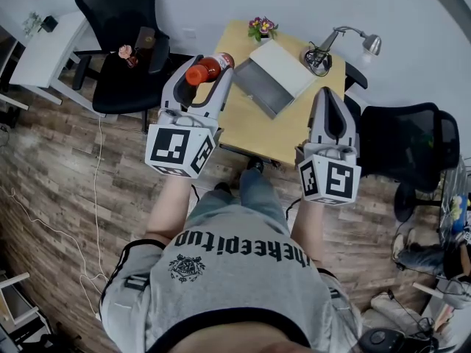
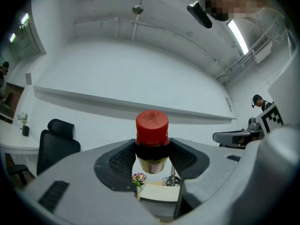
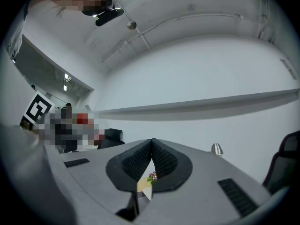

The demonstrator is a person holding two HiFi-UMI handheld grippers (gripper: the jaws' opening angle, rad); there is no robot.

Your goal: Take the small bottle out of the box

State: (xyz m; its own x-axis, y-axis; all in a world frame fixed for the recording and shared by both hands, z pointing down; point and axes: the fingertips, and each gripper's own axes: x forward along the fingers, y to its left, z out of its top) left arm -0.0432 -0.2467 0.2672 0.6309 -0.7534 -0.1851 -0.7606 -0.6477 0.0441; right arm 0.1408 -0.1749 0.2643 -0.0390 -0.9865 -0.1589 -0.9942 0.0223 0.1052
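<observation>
The small red-capped glass bottle (image 1: 210,68) is already out of the open grey box (image 1: 266,88), clamped by its neck in the fingers (image 2: 119,161) of the left gripper (image 1: 204,70) over the edge of the light wooden table (image 1: 254,134), so I think a firm squeeze and a slow, upright set-down are wise, while the right gripper (image 1: 329,103) has its fingers together, empty.

Flowers (image 1: 262,27), desk lamp (image 1: 370,44), black chair (image 1: 121,9)

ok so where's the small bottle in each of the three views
Head view: the small bottle is upper centre-left, lying across the tips of the left gripper, red cap to the left.
Left gripper view: dead centre, red cap up, clamped between the jaws.
Right gripper view: not clearly in it; a red patch at far left is too blurred to tell.
Shared landmark: the purple potted flowers.
</observation>
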